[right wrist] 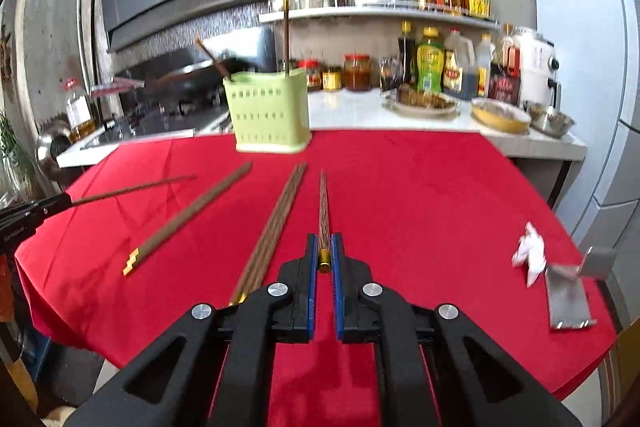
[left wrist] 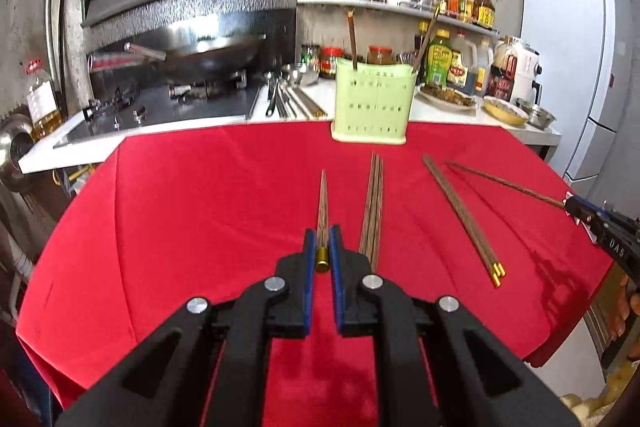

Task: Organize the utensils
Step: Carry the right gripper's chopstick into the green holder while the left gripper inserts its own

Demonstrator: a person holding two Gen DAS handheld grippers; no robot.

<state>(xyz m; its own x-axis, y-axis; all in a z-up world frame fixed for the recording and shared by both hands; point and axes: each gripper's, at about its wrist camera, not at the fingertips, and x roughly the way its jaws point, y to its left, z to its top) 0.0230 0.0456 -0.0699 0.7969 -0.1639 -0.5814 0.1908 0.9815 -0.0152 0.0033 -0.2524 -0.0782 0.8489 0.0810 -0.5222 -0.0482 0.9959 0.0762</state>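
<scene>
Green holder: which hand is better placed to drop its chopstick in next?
Right, narrowly. The right gripper and left gripper each clamp a chopstick, but the holder looks slightly larger and nearer in the right view.

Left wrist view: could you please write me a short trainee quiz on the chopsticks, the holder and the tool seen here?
1. True or false: chopsticks already stand in the green holder.
2. What is the left tool gripping? A) a spoon B) a chopstick C) a jar
3. Fill in: the cloth under the loose chopsticks is ___ in colour.

Key: 1 true; 2 B; 3 red.
</scene>
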